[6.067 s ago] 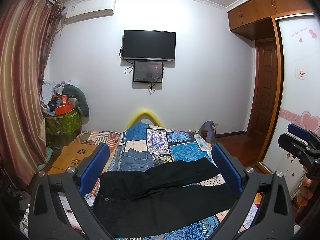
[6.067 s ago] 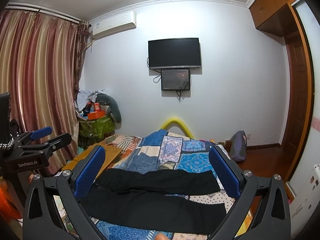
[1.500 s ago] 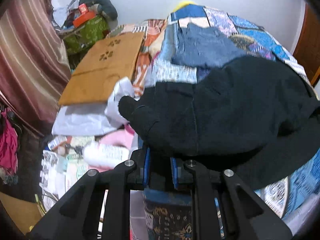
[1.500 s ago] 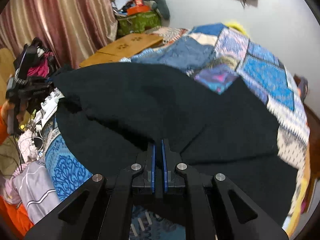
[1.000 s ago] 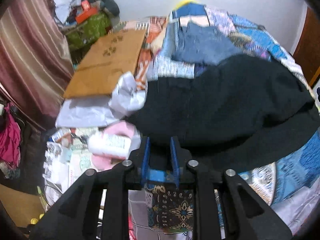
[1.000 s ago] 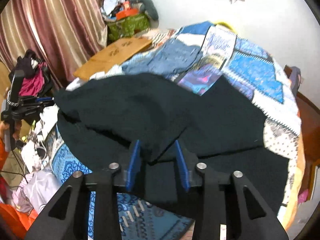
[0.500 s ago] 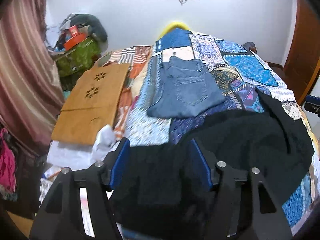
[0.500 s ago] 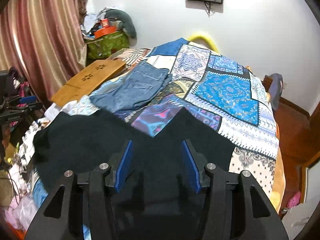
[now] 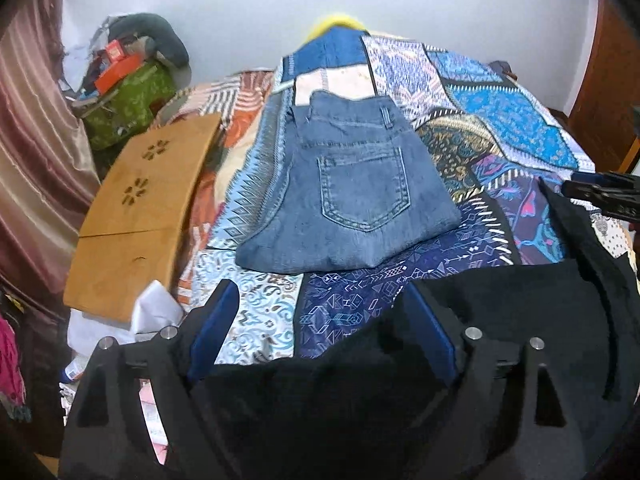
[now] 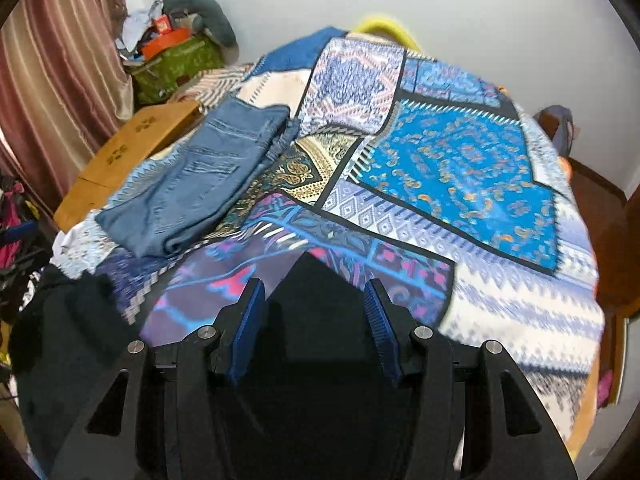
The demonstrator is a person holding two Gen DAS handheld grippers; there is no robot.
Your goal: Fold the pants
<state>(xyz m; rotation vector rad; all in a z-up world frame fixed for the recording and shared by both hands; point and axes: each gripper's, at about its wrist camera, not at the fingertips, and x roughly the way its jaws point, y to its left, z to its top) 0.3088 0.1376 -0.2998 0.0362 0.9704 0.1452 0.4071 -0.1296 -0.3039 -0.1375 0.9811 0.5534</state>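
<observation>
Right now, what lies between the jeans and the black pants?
Only bare quilt lies between jeans and black pants; the left wrist view shows it.

Black pants (image 9: 520,320): plain dark cloth, no visible pattern, lying flat on the patchwork bed cover (image 9: 500,128) at the near edge of the bed, directly under my view. In the left wrist view the cloth fills the lower right, with one raised fold line running up its right side. In the right wrist view the same pants (image 10: 316,320) show a pointed corner aimed up the bed, and a second dark mass spreads to the lower left. A folded pair of blue jeans (image 9: 352,192) lies apart, farther up the bed.
</observation>
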